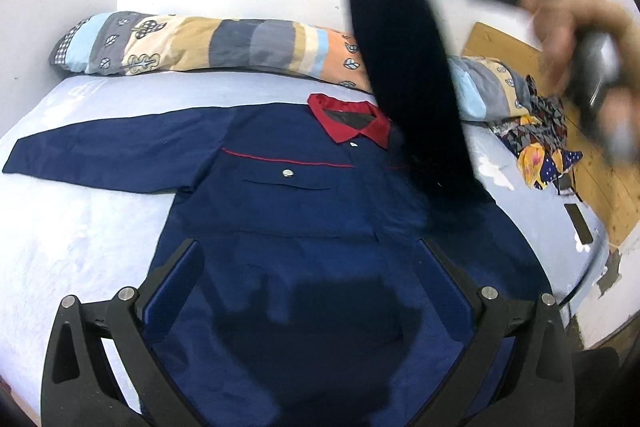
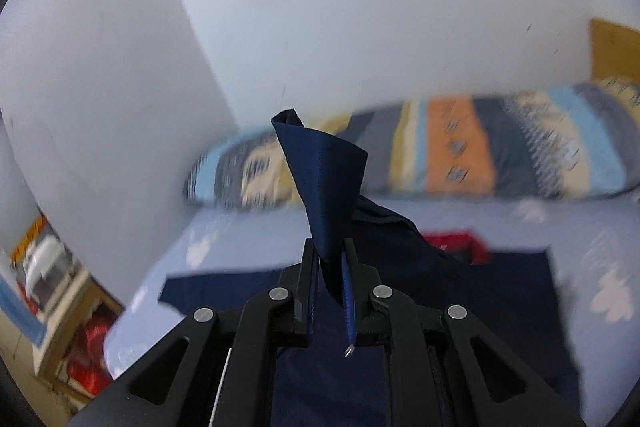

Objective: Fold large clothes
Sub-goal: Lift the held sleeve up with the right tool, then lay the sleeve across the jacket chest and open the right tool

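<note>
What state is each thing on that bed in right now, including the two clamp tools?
Shirt: spread flat, front up, buttoned.
Right sleeve: lifted off the bed.
Left sleeve: lying flat, stretched out.
Right gripper: shut on the sleeve.
Left gripper: open, empty, over the shirt.
Pillow: lying against the wall.

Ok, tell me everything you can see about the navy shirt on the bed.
The navy shirt lies front-up, mostly flat, on the pale blue bed sheet, collar toward the striped pillow. It looks like smooth woven cloth, with a red collar, thin red chest piping and a flapped pocket with a silver snap. One long sleeve is spread flat; the other sleeve is lifted, its end pinched in the right gripper. The left gripper hovers open over the lower part.
</note>
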The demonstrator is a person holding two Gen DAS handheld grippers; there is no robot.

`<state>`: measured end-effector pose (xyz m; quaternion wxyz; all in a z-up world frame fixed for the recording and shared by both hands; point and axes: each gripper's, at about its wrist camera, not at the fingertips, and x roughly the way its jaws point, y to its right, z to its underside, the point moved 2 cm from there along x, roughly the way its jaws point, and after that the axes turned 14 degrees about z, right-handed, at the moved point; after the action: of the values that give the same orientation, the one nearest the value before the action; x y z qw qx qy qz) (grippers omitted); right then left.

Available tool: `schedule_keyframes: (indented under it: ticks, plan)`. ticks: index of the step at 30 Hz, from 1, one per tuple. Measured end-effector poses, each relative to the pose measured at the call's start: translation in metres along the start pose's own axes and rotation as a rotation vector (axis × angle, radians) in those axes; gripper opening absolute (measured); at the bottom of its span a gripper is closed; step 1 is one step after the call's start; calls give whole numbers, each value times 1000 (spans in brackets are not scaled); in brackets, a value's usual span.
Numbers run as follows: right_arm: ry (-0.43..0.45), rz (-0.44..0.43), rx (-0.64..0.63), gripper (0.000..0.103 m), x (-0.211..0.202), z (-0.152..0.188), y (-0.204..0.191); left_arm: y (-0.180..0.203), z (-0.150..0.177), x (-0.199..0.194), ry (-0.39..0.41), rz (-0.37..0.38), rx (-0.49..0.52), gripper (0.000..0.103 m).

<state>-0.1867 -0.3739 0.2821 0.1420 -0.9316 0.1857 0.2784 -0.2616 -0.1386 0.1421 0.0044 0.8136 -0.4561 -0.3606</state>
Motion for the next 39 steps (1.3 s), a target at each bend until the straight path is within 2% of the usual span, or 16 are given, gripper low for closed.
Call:
schedule_keyframes:
  ticks: [4, 7, 10, 13, 15, 17, 18, 19, 21, 23, 25, 26, 29, 34, 36, 39]
  plan:
    - [-114, 7, -11, 11, 71, 65, -29, -11, -1, -5, 9, -3, -33, 103]
    - [-211, 37, -5, 11, 125, 113, -37, -19, -1, -6, 8, -17, -36, 103]
    - [-274, 57, -38, 11, 159, 148, -41, -24, -2, -5, 3, -28, -41, 103]
    - [-321, 60, -91, 12, 165, 176, -62, -31, -3, -6, 5, -26, -65, 103]
    - [-357, 72, -142, 18, 172, 191, -70, -36, -4, -7, 7, -25, -80, 103]
    - [-394, 75, -181, 33, 178, 204, -75, -41, -5, -9, 12, -29, -95, 103]
    - [-429, 65, -193, 44, 182, 209, -76, -43, -5, -10, 12, -29, -102, 103]
    - [-457, 45, -203, 45, 183, 213, -77, -46, -5, -12, 16, -34, -113, 103]
    - [-458, -13, -223, 47, 170, 211, -78, -52, -5, -17, 29, -49, -133, 103]
    - [-415, -80, -185, 47, 151, 200, -72, -60, -4, -20, 40, -63, -159, 103]
    - [-365, -102, -131, 65, 138, 188, -60, -71, -4, -23, 54, -86, -198, 103]
    - [-341, -90, -104, 67, 134, 181, -51, -76, -4, -23, 55, -92, -221, 103]
    - [-343, 28, -89, 69, 144, 177, -35, -88, -1, -23, 53, -98, -285, 103]
    - [-480, 132, -103, 69, 176, 216, -29, -93, 0, -20, 45, -122, -304, 103]
    - [-462, 134, -127, 69, 169, 220, -32, -93, 1, -17, 34, -120, -311, 103]
    - [-479, 47, -77, 64, 147, 212, -27, -90, 1, -13, 23, -115, -311, 103]
